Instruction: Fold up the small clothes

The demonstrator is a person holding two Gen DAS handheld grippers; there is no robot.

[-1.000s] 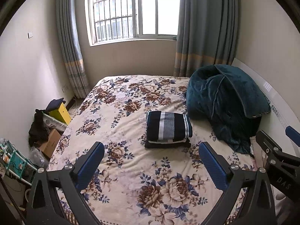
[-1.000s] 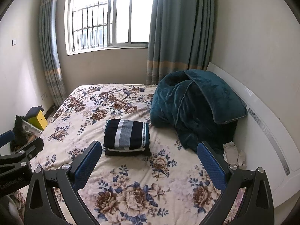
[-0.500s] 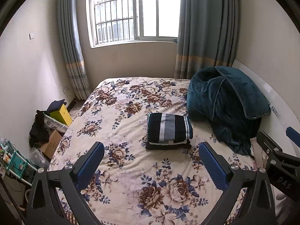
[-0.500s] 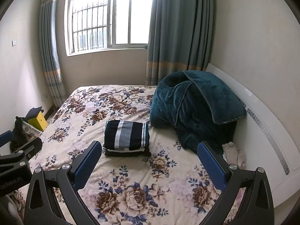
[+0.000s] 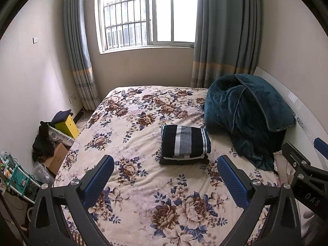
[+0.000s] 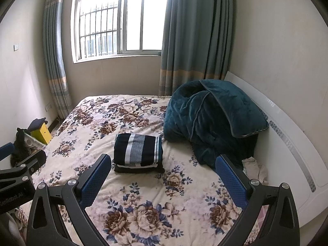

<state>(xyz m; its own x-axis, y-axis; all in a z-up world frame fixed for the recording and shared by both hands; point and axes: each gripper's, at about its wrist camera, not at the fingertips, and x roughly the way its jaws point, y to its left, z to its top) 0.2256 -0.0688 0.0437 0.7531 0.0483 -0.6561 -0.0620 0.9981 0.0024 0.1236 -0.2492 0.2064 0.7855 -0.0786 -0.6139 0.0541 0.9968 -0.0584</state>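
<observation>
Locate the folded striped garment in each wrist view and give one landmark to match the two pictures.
Left wrist view: the folded striped garment lies right of centre on the floral bedspread, atop a dark folded piece.
Right wrist view: the same garment lies left of centre.
Shared landmark: the teal blanket heaped just right of it.

Daylight enters through the window [image 5: 147,16], which is overexposed and white in both views. The room is evenly bright, with soft shadows. Fisheye distortion bends the walls, and the corners are black. Focus is sharp.
</observation>
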